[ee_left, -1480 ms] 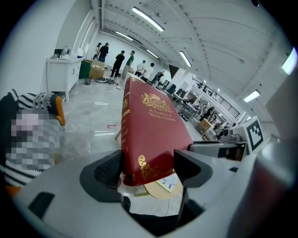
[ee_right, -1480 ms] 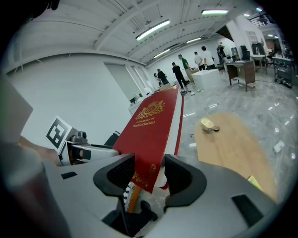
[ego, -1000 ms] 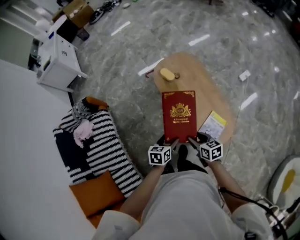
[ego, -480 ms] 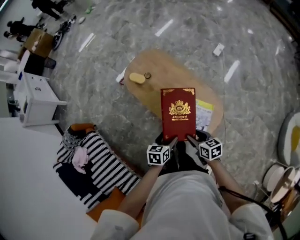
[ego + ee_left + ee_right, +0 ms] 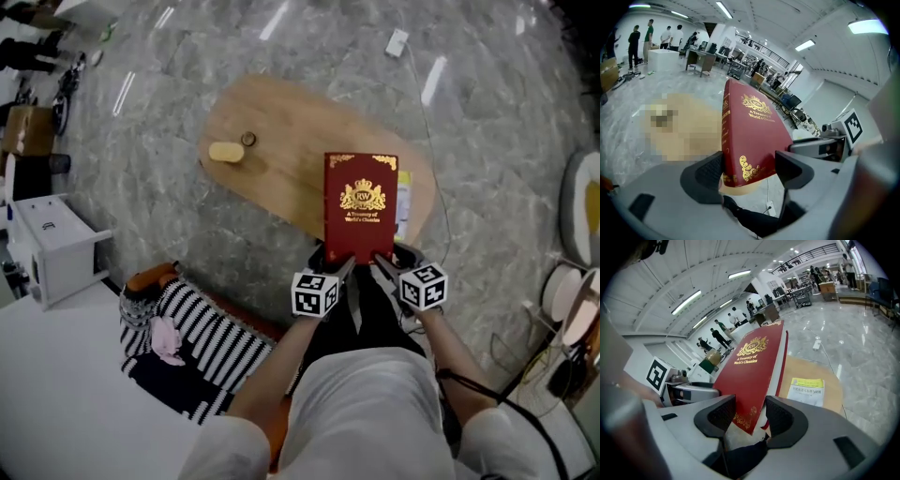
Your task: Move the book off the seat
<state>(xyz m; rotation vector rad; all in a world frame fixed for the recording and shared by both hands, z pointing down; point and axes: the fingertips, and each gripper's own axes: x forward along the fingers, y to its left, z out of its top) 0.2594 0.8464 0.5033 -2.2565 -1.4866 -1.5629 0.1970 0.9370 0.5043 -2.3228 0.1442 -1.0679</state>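
A glossy grey marble floor (image 5: 281,37) with pale veins fills the scene, and on it lies a smooth, rounded oblong table (image 5: 281,122) of light wood. At near left is a soft black-and-white striped cover (image 5: 206,337) with orange cushioning at its edge, and left of that a boxy white cabinet (image 5: 52,248). The book (image 5: 360,208) is a rigid rectangular hardback in deep red, with gold corner ornaments, a gold crest and a gold title. It is held in the air over the near right part of the table, front cover up. Its long axis runs near to far, spine to the left, with the top edge far and the bottom edge towards the person. The left gripper (image 5: 750,171) pinches the near left corner by the spine with its ribbed dark pads. The right gripper (image 5: 751,416) is closed on the near right corner, one pad on the cover and the other under the pale page edges. A flat yellow-and-white booklet (image 5: 806,391) lies on the table just right of the book. A small yellow rounded lump (image 5: 226,151) sits at far left on the table, with a tiny dark ring (image 5: 248,139) just beside it.
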